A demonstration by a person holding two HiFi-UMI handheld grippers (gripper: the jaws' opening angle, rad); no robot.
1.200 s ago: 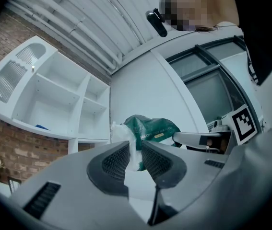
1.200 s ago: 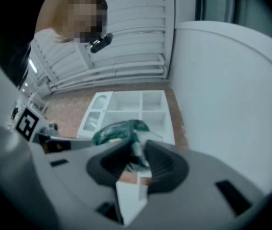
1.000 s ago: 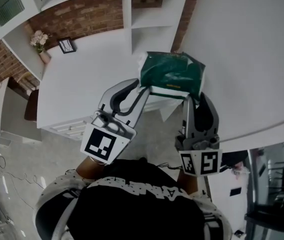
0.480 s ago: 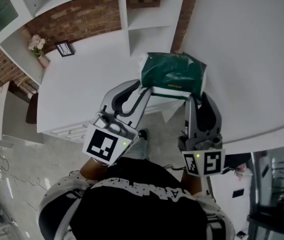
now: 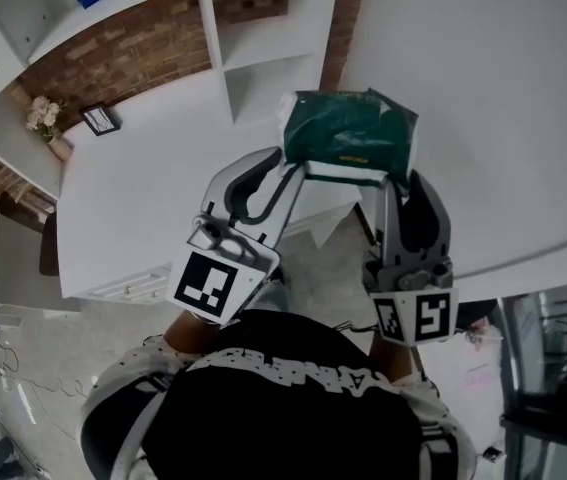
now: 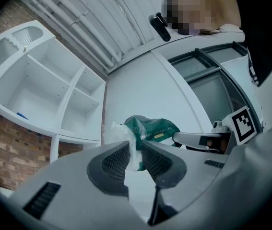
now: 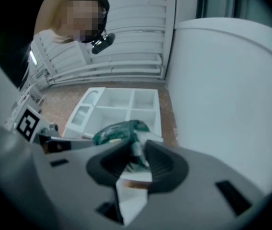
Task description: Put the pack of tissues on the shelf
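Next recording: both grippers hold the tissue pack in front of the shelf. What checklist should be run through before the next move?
1. Jaws of the left gripper clamped on the plastic edge of the pack of tissues: ok.
2. Jaws of the right gripper clamped on the pack's other end: ok.
3. Pack carried in the air between both grippers: ok.
4. Compartments of the shelf facing the pack are bare: ok.
5. Pack inside a compartment: not ok, it is in front of the shelf.
6. Pack fits the opening: cannot tell.
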